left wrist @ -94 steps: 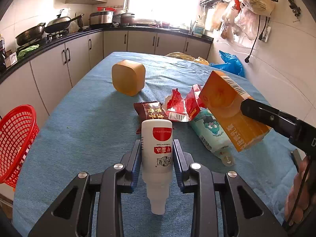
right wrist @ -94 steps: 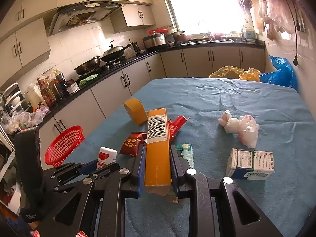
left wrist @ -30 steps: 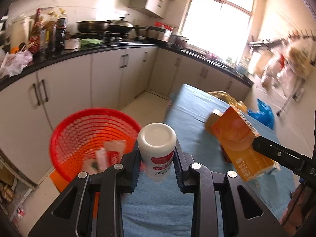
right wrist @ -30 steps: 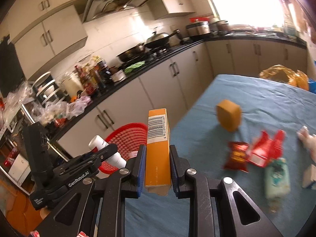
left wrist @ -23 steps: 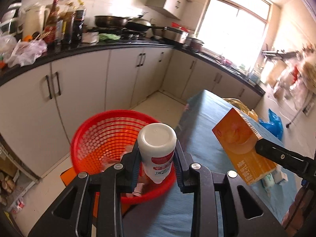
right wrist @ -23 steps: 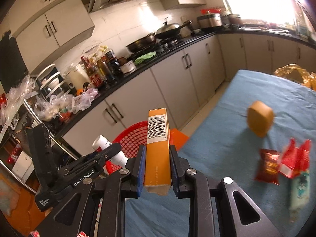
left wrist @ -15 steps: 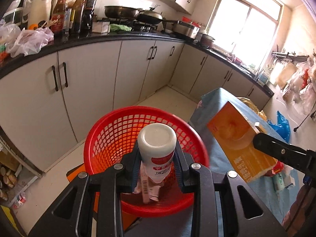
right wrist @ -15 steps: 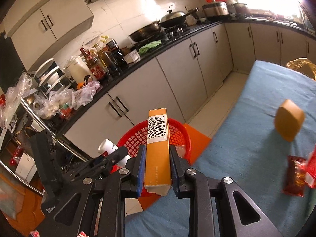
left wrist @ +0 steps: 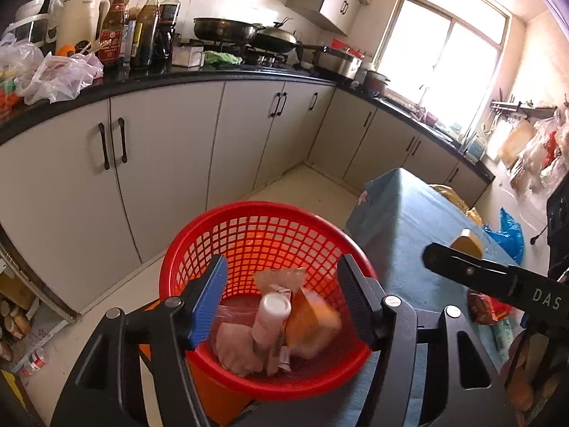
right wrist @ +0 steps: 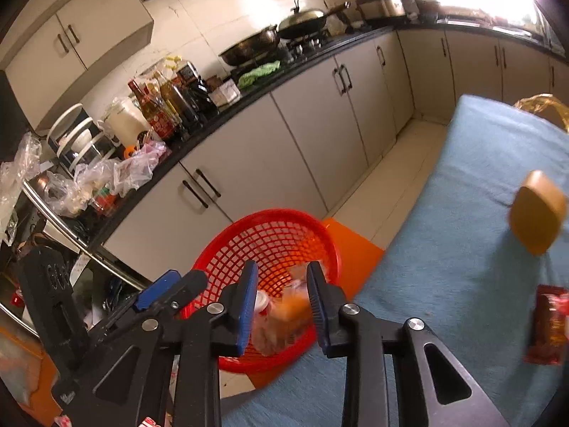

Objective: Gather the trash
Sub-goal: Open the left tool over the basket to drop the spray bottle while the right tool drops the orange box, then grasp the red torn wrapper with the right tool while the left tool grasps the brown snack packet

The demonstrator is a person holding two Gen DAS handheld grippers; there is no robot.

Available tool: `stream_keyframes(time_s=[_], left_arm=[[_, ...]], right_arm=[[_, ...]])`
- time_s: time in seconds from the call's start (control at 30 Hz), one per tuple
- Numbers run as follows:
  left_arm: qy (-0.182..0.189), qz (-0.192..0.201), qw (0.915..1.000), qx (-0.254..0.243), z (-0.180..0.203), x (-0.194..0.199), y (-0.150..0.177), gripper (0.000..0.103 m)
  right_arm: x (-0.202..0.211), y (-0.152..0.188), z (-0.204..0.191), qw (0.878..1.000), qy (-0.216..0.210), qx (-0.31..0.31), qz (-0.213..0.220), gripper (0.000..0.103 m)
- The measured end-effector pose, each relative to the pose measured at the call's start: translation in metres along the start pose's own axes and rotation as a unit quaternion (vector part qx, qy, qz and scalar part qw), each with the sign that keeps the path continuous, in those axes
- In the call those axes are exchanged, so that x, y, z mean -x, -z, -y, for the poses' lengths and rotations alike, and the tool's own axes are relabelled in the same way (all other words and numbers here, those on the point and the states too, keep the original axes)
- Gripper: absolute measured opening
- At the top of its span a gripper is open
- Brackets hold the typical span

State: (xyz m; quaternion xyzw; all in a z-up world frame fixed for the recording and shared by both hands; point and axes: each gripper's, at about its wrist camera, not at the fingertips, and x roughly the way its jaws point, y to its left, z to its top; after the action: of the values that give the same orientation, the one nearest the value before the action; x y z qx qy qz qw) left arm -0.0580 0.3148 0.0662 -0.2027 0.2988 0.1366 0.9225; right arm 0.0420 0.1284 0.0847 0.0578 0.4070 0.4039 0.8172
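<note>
Change: both grippers now empty; bottle [left wrist: 267,323] and carton [left wrist: 310,321] dropped into basket [left wrist: 249,224].
Left view: left gripper [left wrist: 281,299] released, above basket.
Right view: right gripper [right wrist: 281,302] spread wide, empty; wrapper [right wrist: 547,323] on table [right wrist: 462,284].
Next: probably return for the wrapper.

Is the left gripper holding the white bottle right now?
No: the left gripper is open and empty, and the white bottle lies in the red basket below.
</note>
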Motion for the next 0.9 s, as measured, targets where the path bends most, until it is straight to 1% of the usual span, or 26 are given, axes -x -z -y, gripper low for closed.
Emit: stream_keyframes(time_s=[0.07,0.13,0.3,0.37,0.57,0.73,0.83,0.9], left_arm=[[0.011,0.003,0.9999,-0.005,0.007,0.008,0.003,0.062],[0.020,0.002,0.9997,-0.013,0.017,0.012,0.005,0.062],[0.043,-0.010,0.9980,-0.046,0.054,0.017,0.017,0.063],[0.056,-0.019,0.9963,-0.062,0.075,0.018,0.025,0.063],[0.077,-0.047,0.9898,-0.110,0.128,0.017,0.049,0.063],[0.091,-0.066,0.9831,-0.144,0.163,0.017,0.067,0.068],[0.098,-0.075,0.9793,-0.160,0.181,0.018,0.074,0.069],[0.103,-0.081,0.9770,-0.168,0.193,0.018,0.077,0.070]], right_arm=[[0.019,0.007,0.008,1.000,0.010,0.003,0.010,0.031],[0.035,0.013,0.017,1.000,0.016,-0.002,0.016,0.035],[0.081,0.034,0.053,0.998,0.035,-0.028,0.035,0.036],[0.101,0.041,0.070,0.997,0.042,-0.041,0.044,0.036],[0.151,0.058,0.110,0.993,0.076,-0.060,0.072,0.036],[0.181,0.066,0.148,0.985,0.107,-0.092,0.095,0.036],[0.191,0.064,0.170,0.980,0.125,-0.116,0.098,0.036],[0.192,0.059,0.187,0.977,0.132,-0.139,0.091,0.036]])
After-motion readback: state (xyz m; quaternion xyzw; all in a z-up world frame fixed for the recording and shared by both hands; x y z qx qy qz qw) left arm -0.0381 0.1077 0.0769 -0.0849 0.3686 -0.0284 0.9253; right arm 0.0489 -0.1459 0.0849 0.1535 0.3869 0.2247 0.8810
